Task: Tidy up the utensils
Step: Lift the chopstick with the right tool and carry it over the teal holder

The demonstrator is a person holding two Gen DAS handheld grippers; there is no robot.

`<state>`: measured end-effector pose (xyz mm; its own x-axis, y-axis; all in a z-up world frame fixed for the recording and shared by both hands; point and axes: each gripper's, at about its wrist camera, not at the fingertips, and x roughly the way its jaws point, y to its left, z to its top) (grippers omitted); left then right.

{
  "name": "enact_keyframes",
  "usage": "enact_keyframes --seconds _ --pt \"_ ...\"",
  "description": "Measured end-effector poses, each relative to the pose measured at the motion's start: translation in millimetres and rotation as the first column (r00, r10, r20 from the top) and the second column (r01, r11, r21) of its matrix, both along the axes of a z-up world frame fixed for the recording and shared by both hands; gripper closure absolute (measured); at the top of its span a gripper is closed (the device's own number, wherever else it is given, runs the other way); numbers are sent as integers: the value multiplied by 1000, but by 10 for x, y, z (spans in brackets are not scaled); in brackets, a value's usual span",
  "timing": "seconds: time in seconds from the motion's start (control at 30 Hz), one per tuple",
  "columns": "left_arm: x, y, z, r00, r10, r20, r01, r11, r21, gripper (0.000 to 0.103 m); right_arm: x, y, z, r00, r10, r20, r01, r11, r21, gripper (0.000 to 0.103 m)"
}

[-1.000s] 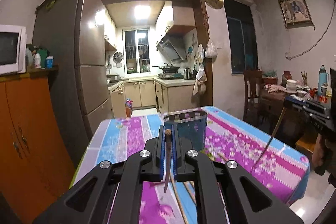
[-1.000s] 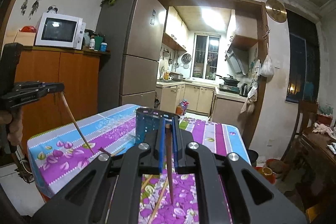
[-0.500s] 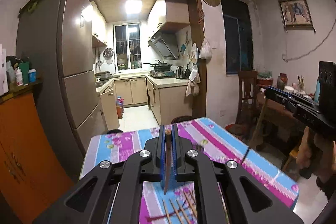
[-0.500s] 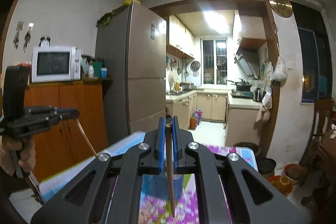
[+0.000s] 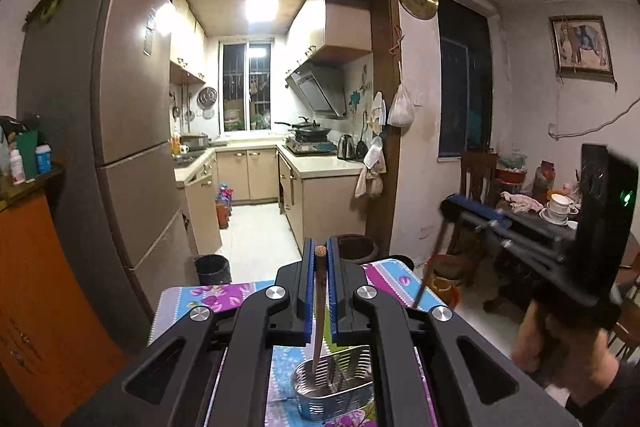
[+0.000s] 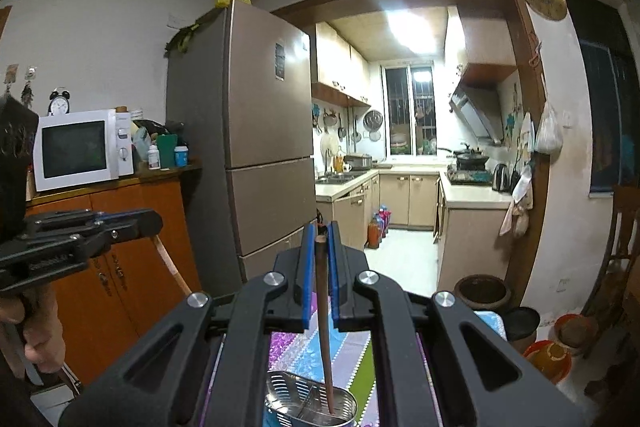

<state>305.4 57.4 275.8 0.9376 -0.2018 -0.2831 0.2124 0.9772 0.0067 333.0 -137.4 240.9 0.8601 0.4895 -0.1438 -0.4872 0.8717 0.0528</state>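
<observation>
My left gripper (image 5: pixel 320 259) is shut on a dark wooden chopstick (image 5: pixel 318 311) that hangs down into a slotted metal utensil holder (image 5: pixel 336 387) on the flowered tablecloth (image 5: pixel 212 297). My right gripper (image 6: pixel 320 239) is shut on another chopstick (image 6: pixel 324 327), its tip inside the same holder (image 6: pixel 308 403). Each gripper shows in the other's view: the right one at the right of the left wrist view (image 5: pixel 450 207), the left one at the left of the right wrist view (image 6: pixel 152 223), each holding its stick.
A tall fridge (image 6: pixel 256 155) and an orange cabinet (image 6: pixel 120 267) with a microwave (image 6: pixel 80 147) stand to the left. The kitchen doorway (image 5: pixel 256 187) is straight ahead. A cluttered side table (image 5: pixel 552 203) and clay pots (image 6: pixel 482 295) are on the right.
Both grippers rose and came over the holder. The chopstick tips now hang inside it; before, the holder stood ahead of them on the table.
</observation>
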Motion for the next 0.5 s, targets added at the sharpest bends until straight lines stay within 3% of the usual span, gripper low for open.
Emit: enact_keyframes --seconds 0.5 --pt "753 23 -660 989 7 -145 -10 1000 -19 96 487 160 -547 990 4 -140 -6 1000 -15 98"
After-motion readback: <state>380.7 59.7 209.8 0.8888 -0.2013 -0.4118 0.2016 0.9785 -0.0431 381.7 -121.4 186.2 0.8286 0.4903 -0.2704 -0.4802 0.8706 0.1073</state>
